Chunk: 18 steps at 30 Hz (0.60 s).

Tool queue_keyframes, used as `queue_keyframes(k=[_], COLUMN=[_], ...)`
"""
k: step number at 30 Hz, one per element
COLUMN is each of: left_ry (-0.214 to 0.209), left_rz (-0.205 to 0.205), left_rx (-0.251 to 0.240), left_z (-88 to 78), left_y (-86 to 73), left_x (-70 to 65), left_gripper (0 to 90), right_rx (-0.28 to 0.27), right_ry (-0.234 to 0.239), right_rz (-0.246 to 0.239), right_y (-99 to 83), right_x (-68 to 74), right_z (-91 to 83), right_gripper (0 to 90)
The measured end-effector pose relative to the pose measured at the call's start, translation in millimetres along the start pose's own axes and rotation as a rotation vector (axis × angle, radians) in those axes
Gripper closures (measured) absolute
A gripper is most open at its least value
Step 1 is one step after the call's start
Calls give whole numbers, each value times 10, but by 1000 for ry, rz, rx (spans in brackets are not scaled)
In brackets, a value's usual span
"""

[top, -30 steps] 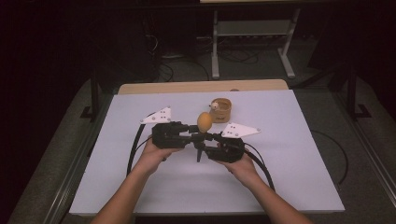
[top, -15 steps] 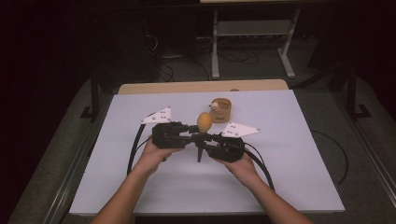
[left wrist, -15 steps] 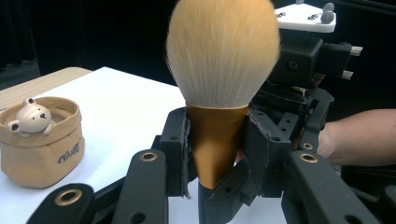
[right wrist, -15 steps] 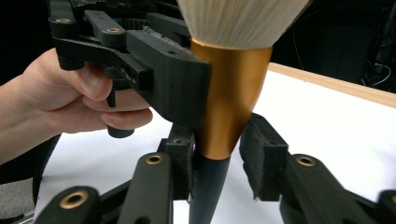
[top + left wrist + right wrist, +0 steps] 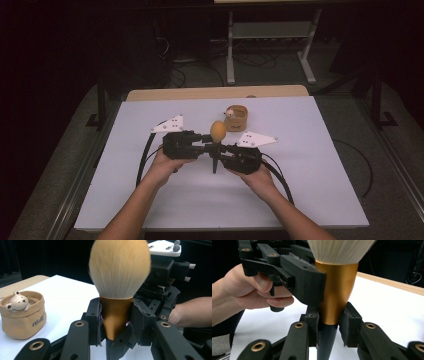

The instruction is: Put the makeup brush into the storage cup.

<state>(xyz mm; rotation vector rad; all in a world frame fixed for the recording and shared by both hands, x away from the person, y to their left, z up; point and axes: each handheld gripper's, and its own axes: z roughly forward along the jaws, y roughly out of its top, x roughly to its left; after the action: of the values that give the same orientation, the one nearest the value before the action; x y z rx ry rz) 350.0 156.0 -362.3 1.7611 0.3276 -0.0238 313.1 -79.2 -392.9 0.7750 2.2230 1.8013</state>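
Above the middle of the white table (image 5: 310,190), a makeup brush (image 5: 217,132) stands upright between two hand-held grippers that meet from either side. At the left of the high view, the left gripper (image 5: 204,146) has its jaws clamped on the brush; seen from the left gripper view, its black pads press both sides of the copper-gold ferrule (image 5: 115,315), which tapers downward from a wide collar. Out of that collar rises a dense, rounded head of bristles (image 5: 120,267), pale cream at the base and shading to warm orange-tan at the tips, fluffy at the edges. Below the ferrule a slim black handle (image 5: 325,340) narrows to a point; it hangs clear of the tabletop in the high view. To the right, the right gripper (image 5: 220,150) has just been closing, and in the right gripper view its jaws now stand on either side of the ferrule's narrow lower end, pads against the metal. Behind the brush, well apart from it, a small tan fabric pot (image 5: 236,117) sits on the table with a little bear figure (image 5: 17,301) peeking over its rim
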Motion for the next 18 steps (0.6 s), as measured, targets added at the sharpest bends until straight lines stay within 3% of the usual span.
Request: queue_keyframes(k=[7, 18], left_ry=[-8, -18], left_rz=[13, 9], left_rx=[8, 14], left_z=[-9, -72], left_y=[-6, 2], left_x=[12, 32], left_gripper=[609, 478], right_rx=[5, 4], right_ry=[-11, -39], right_rz=[-12, -4], right_y=[-7, -13], right_x=[8, -29], right_z=[3, -29], right_gripper=[701, 701])
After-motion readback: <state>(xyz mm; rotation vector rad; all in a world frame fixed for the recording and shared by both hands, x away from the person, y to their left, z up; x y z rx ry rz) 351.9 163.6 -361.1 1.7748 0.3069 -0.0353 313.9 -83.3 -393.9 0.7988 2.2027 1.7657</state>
